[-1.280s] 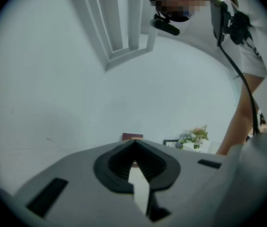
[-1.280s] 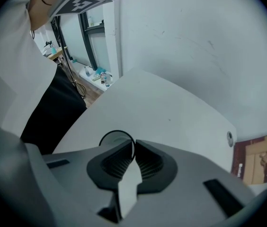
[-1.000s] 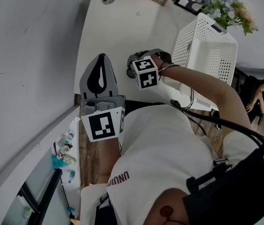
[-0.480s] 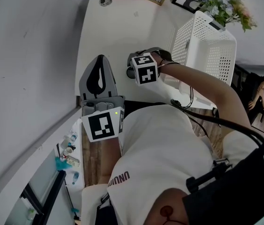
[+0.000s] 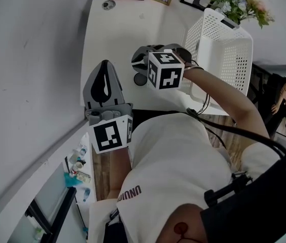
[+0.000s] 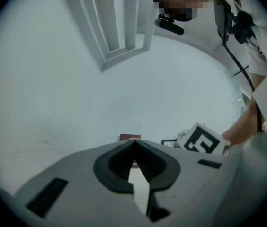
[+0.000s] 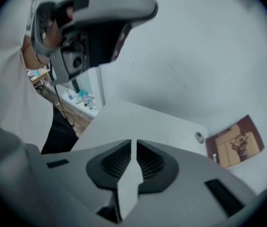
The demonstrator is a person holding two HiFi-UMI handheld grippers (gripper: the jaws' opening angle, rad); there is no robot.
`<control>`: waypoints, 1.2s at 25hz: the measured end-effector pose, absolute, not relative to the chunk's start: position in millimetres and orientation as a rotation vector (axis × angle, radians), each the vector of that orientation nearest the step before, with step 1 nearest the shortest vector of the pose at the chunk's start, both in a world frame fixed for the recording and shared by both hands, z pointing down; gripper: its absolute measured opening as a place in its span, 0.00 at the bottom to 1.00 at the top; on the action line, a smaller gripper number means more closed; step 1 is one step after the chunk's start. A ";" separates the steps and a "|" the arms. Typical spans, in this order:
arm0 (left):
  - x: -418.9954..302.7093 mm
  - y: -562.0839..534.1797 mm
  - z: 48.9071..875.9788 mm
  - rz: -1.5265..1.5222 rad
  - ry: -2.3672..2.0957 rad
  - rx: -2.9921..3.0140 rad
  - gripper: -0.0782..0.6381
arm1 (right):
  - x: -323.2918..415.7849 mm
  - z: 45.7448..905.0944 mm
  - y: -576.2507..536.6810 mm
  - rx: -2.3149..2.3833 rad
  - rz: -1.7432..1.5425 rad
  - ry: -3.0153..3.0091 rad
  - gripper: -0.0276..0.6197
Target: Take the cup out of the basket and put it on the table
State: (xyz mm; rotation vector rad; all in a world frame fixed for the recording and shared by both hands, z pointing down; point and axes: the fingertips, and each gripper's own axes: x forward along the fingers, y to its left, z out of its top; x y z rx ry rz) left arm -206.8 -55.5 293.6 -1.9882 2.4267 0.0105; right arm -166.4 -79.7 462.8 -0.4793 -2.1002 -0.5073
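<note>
White table [image 5: 117, 29] by a grey wall [image 5: 31, 59]: a small dark cup [image 5: 140, 79] stands on it just under the right gripper [image 7: 134, 142] tips, w/ the white basket [image 5: 229, 44] just behind that gripper. Its jaws have just been opening, now a narrow gap w/ nothing btwn. The left gripper [image 6: 134, 144] alongside is closed and empty.

Person wearing white short-sleeved T-shirt [image 5: 178, 161], dark lettering running along hem at 6 o'clock. Black cable [image 5: 234, 130] crossing it toward 4 o'clock. Grey-shelled left gripper [image 6: 134, 145] and right gripper [image 7: 133, 144] both carrying black ribbed pads [image 7: 117, 162] and black-and-white marker cubes [image 5: 164, 71].
</note>
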 end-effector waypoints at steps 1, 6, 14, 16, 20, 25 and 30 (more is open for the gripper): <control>-206.3 -56.0 292.7 0.010 2.426 -1.986 0.12 | -168.9 446.9 -83.8 -0.442 -0.506 -2.152 0.12; -201.6 -60.0 288.4 -0.005 2.407 -1.989 0.12 | -168.8 376.4 -105.4 -0.219 -0.480 -2.400 0.08; -189.2 -70.3 280.0 -0.009 2.370 -2.010 0.12 | -143.0 320.4 -135.6 0.144 -0.378 -2.677 0.07; -187.5 -72.9 279.5 -0.016 2.363 -2.015 0.12 | -137.7 312.8 -141.4 0.203 -0.329 -2.723 0.07; -184.9 -77.6 279.9 -0.029 2.355 -2.022 0.12 | -130.3 304.2 -149.9 0.269 -0.247 -2.785 0.07; -185.5 -80.4 279.3 -0.035 2.349 -2.023 0.12 | -127.4 302.1 -153.7 0.297 -0.183 -2.816 0.07; -186.9 -81.2 279.9 -0.037 2.347 -2.020 0.12 | -126.5 300.9 -154.7 0.308 -0.181 -2.824 0.07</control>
